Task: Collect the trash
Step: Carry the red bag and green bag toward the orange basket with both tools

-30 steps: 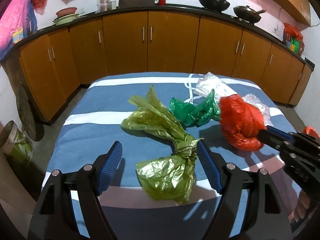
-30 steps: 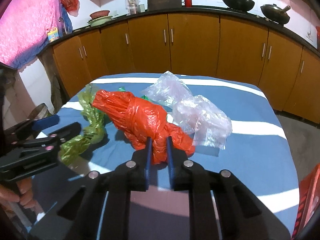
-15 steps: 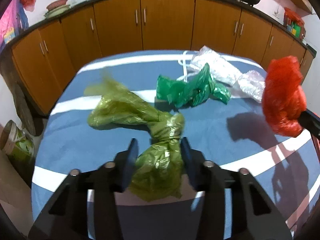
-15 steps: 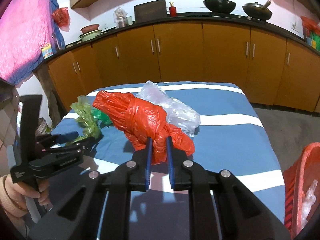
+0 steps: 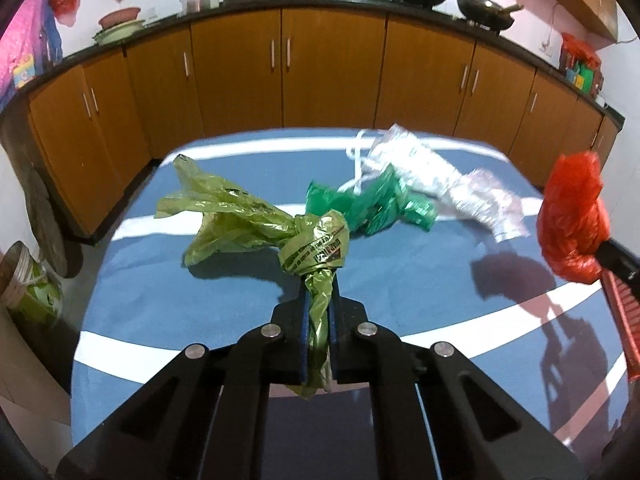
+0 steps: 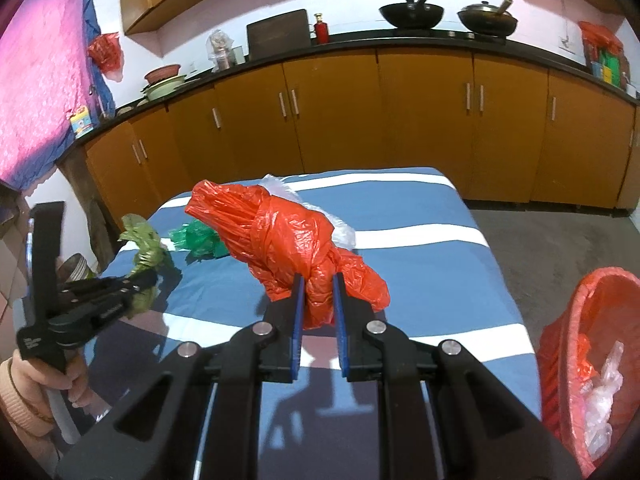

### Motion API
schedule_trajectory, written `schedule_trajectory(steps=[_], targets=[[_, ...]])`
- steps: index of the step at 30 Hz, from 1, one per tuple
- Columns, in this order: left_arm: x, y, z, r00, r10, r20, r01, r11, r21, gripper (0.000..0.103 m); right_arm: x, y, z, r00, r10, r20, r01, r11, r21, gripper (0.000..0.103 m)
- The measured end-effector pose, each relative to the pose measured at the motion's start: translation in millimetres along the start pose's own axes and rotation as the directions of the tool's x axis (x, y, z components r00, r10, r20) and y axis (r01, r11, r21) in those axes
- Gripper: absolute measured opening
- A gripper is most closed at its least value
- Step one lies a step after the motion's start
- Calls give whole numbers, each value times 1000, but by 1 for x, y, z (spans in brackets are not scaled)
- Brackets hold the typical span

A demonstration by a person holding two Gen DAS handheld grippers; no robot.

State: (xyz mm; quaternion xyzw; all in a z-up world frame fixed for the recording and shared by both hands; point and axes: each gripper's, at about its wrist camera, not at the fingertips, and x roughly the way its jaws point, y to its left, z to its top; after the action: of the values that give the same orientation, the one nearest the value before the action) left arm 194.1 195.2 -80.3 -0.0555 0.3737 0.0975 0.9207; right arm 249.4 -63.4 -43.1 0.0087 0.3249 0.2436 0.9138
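Left gripper (image 5: 319, 292) has its blue pads clamped tight on the twisted tail of the olive-green bag (image 5: 256, 226), with a strip of it hanging down between the fingers. The knot with black print sits just past the fingertips, and the rest of that bag trails away over the blue striped table (image 5: 200, 304), toward its far left corner.

Right gripper (image 6: 317, 284) is pinching the knotted end of the red bag (image 6: 276, 232), narrow gap, plastic squeezed between the pads. The bag sticks up and out from the fingertips, held off the table near its right side.

Still on the table, around the middle: a crumpled dark green bag (image 5: 372, 204) just behind the olive one's knot, and behind that toward the far right corner, a clear plastic bag (image 5: 424, 168) with a second clear crinkly piece (image 5: 492, 208) beside it.

Off the table's right edge, low down, there's a red basket (image 6: 568, 340) lined with red plastic and some clear plastic already inside. A hand (image 6: 48, 380) on the left gripper's handle shows at the table's left side. Wooden cabinets (image 6: 400, 120) run behind the table.
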Motion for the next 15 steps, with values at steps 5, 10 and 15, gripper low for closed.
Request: schedule_trajectory(steps=[5,10,15], targets=[[-18,-12,7,999,-26,42,26,1000,11,8,-12,-10,-3,1000,-23,9,22,1000,20,15],[-33,-33,14,995,-61,75,58,998,39,8,-25,-19,-4,999,-50,22,49,998,41,15],[-43,-52,16,992,-88,90,82,994,70,8,-38,-28,-6,996,-77,35,75,995,63,15]])
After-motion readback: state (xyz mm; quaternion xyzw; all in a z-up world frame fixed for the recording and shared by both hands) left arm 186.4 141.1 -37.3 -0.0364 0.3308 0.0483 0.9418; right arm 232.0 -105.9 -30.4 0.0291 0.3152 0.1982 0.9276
